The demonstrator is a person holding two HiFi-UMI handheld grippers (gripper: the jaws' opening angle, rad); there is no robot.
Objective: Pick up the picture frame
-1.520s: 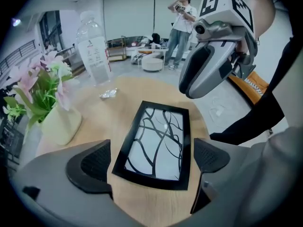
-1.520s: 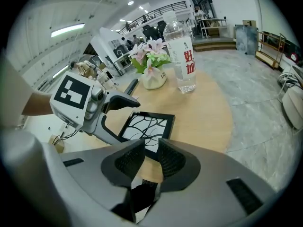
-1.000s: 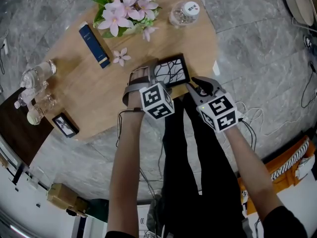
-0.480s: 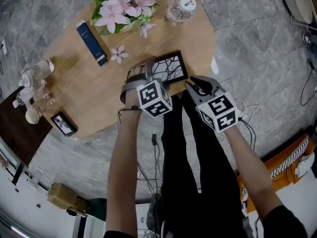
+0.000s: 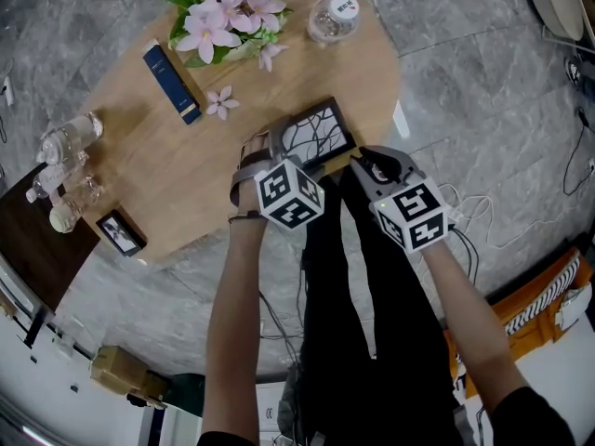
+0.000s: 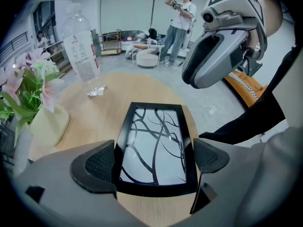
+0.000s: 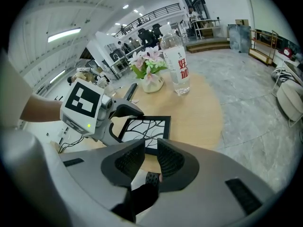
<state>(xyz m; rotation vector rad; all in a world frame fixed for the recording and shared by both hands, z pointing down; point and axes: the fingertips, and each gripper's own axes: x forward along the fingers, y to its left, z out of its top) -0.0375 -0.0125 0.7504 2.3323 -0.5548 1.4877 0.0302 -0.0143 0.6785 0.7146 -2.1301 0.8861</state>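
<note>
The picture frame point(image 5: 321, 130), black with a branch pattern, lies at the near edge of the round wooden table point(image 5: 186, 175). My left gripper point(image 5: 279, 145) holds its near end. In the left gripper view both pads press the frame point(image 6: 156, 136) from its two long sides, so the left gripper point(image 6: 154, 162) is shut on it. My right gripper point(image 5: 369, 163) hovers just right of the frame, off the table edge. Its jaws stand almost together with nothing between them. In the right gripper view the right gripper point(image 7: 151, 150) points at the frame point(image 7: 147, 129).
A vase of pink flowers point(image 5: 228, 17), a blue box point(image 5: 174, 82), a loose blossom point(image 5: 221, 103) and a water bottle point(image 5: 335, 19) sit farther back. Glass bottles point(image 5: 65, 142) and a small framed photo point(image 5: 122, 233) stand at the left. A person point(image 6: 182, 22) stands far behind.
The frame has turned a little and slid slightly toward the table edge together with my left gripper. The right gripper has stayed almost where it was.
</note>
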